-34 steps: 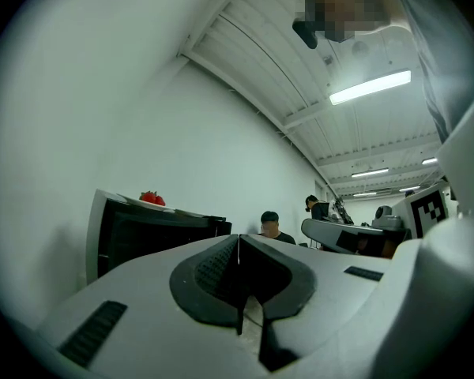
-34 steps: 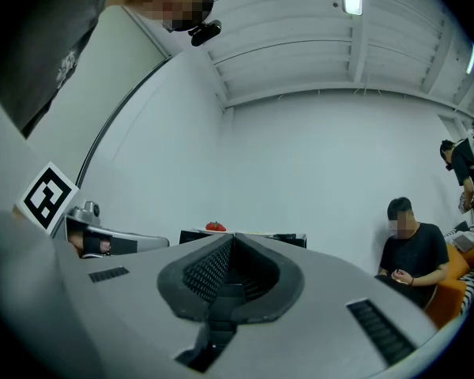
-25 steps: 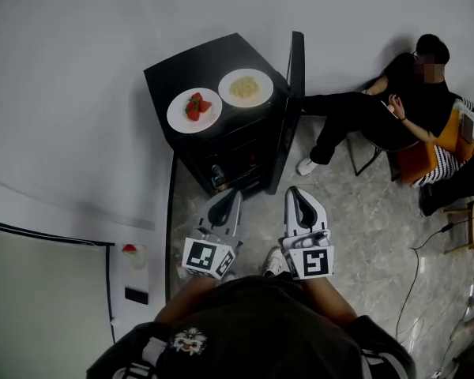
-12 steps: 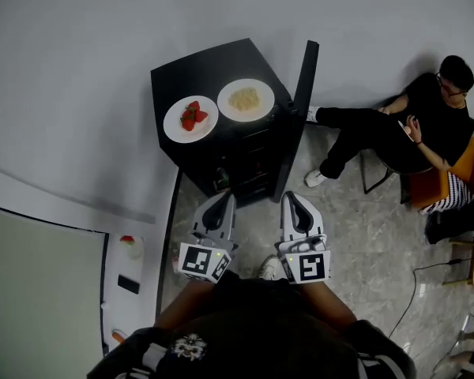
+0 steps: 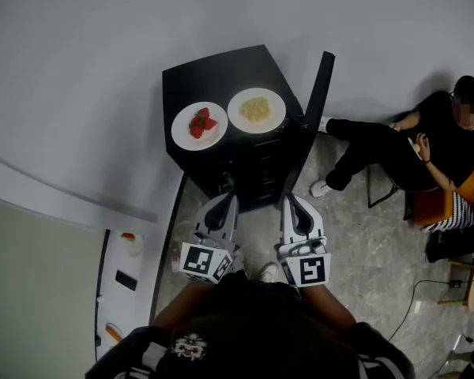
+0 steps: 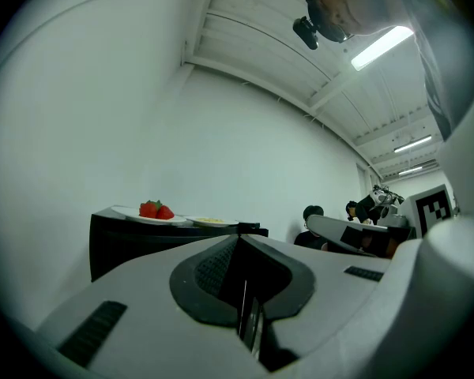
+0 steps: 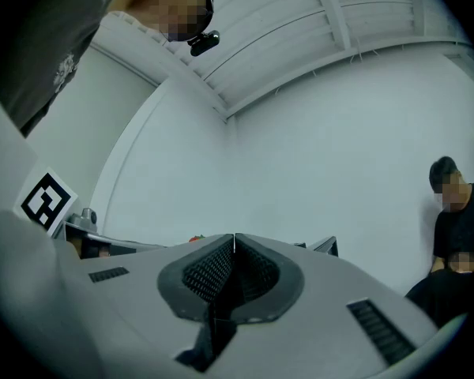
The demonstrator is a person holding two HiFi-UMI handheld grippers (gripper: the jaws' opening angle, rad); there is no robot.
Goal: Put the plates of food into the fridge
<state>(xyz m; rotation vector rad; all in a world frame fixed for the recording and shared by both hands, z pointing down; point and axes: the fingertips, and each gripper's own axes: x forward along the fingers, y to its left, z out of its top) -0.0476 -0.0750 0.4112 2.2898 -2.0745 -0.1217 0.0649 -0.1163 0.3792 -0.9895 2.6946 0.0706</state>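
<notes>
A small black fridge (image 5: 213, 77) stands against the white wall with its door (image 5: 314, 105) swung open to the right. Two white plates sit on its top: one with strawberries (image 5: 199, 125) on the left, one with pale yellow food (image 5: 256, 110) on the right. The left gripper view shows the strawberry plate (image 6: 152, 214) and the other plate (image 6: 211, 223) ahead. My left gripper (image 5: 223, 204) and right gripper (image 5: 294, 204) hang side by side in front of the fridge, short of it, both shut and empty.
A person (image 5: 426, 144) sits on a chair (image 5: 434, 204) on the floor at the right, legs stretched toward the fridge door. A white counter (image 5: 126, 267) with small items lies at lower left. A cable (image 5: 426, 283) runs over the tiled floor at the right.
The head view has shifted: the fridge and plates now sit lower and more to the right in it, closer to the grippers. Both grippers stay shut and side by side.
</notes>
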